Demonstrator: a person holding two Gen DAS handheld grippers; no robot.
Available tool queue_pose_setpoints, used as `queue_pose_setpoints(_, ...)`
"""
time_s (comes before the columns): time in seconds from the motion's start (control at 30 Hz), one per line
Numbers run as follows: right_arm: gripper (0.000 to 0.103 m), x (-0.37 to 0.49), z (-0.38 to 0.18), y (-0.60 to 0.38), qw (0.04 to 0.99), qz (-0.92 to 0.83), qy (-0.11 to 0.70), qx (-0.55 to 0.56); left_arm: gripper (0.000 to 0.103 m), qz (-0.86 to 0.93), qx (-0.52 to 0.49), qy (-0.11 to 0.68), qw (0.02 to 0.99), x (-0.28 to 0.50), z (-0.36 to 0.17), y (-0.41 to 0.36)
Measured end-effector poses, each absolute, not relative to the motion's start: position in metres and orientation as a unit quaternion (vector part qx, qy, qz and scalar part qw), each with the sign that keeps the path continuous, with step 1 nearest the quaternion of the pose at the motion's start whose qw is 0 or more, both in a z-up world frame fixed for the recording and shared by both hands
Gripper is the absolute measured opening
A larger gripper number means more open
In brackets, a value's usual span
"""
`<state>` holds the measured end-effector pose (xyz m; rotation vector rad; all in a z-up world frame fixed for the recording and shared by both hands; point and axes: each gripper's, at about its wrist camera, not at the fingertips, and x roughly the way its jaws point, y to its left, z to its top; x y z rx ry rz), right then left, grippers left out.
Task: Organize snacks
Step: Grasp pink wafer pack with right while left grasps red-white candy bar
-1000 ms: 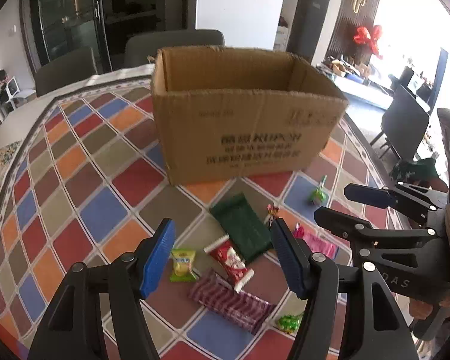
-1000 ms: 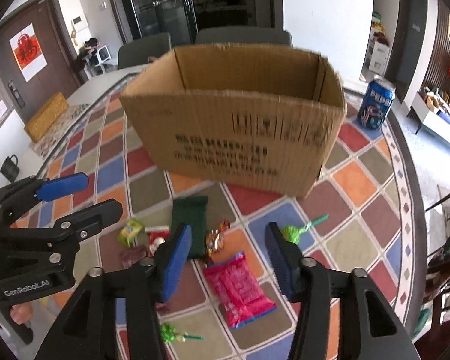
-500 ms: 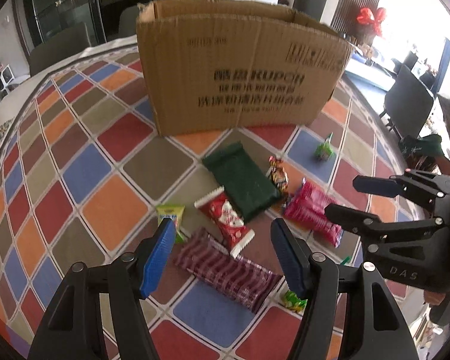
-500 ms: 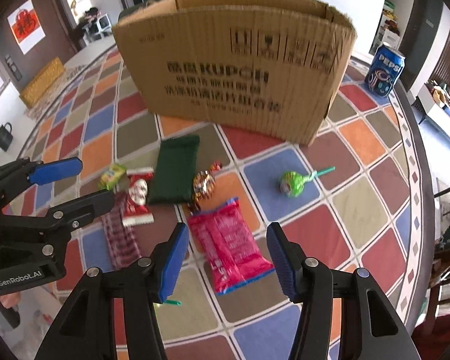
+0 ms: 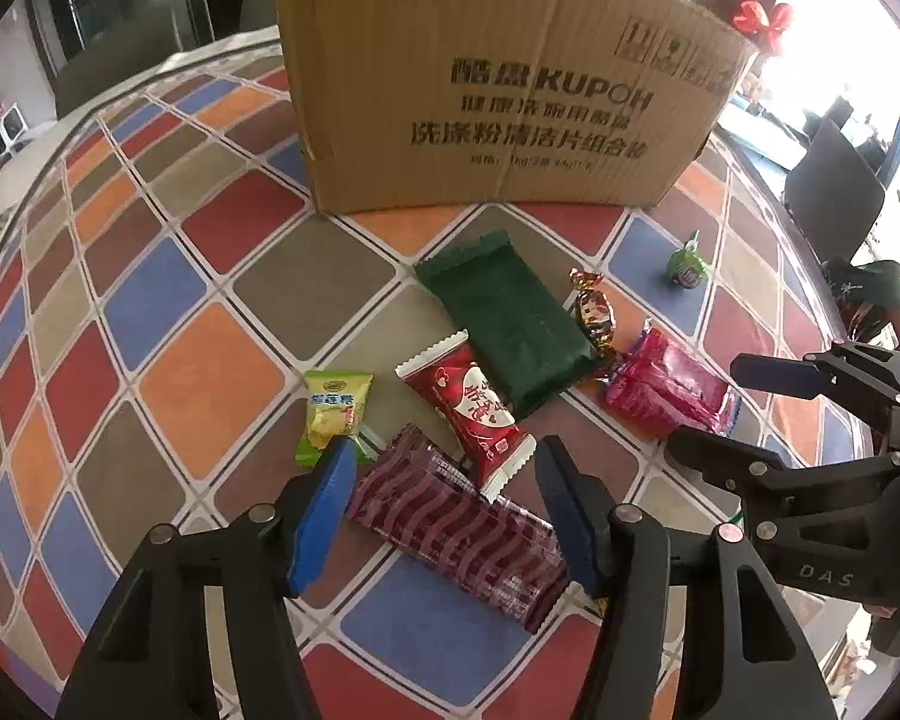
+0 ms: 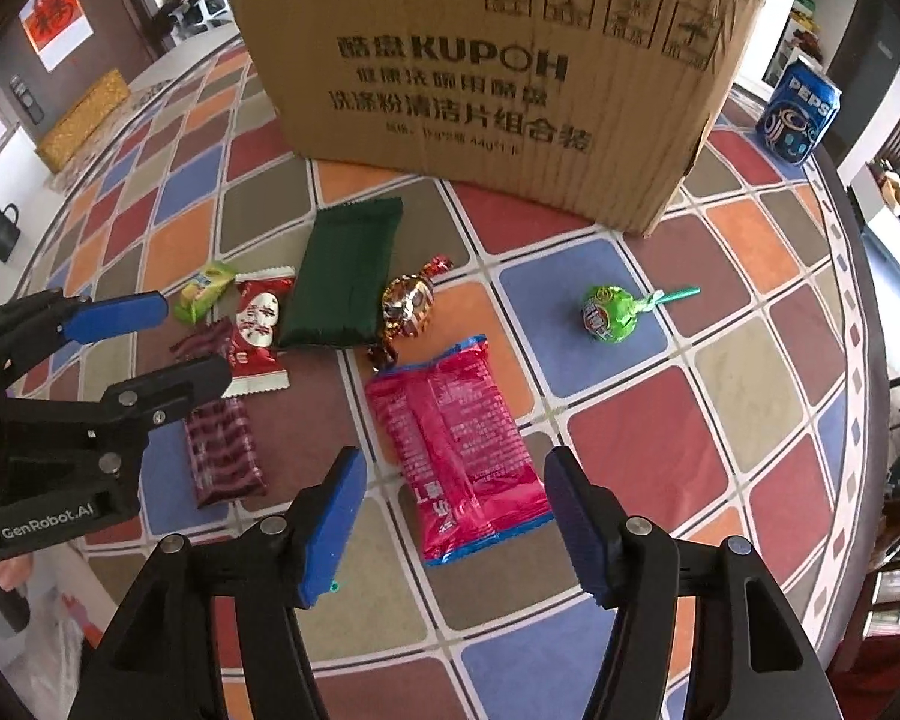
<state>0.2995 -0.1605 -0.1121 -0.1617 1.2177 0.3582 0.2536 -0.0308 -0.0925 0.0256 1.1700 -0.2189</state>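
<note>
Snacks lie on the checked tablecloth in front of an open cardboard box (image 5: 498, 90), also in the right wrist view (image 6: 486, 78). My left gripper (image 5: 444, 516) is open, low over a maroon striped bar (image 5: 456, 528), with a red heart packet (image 5: 468, 408) and a yellow-green candy (image 5: 333, 408) just beyond. My right gripper (image 6: 456, 528) is open, its fingers either side of the near end of a pink packet (image 6: 456, 444). A dark green packet (image 6: 345, 273), a gold-wrapped candy (image 6: 408, 306) and a green lollipop (image 6: 612, 312) lie farther on.
A blue Pepsi can (image 6: 801, 111) stands right of the box. The round table's edge (image 6: 870, 276) curves at the right, with dark chairs (image 5: 834, 192) beyond it. A small green sweet (image 6: 333, 587) peeks by my right gripper's left finger.
Both grippers have moved down and forward toward the snacks. The box has risen in view, its inside hidden. Both stay open.
</note>
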Motion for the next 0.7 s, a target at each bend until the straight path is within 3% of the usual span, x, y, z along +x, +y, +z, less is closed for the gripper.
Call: queue_pose_setpoints(0.7, 0.062, 0.317, -0.129, -0.163, 0.798, 0.154, 0.581, -0.054, 0.046, -0.107, -0.019, 0.567, 0.816, 0.293, -0.107, -0.034)
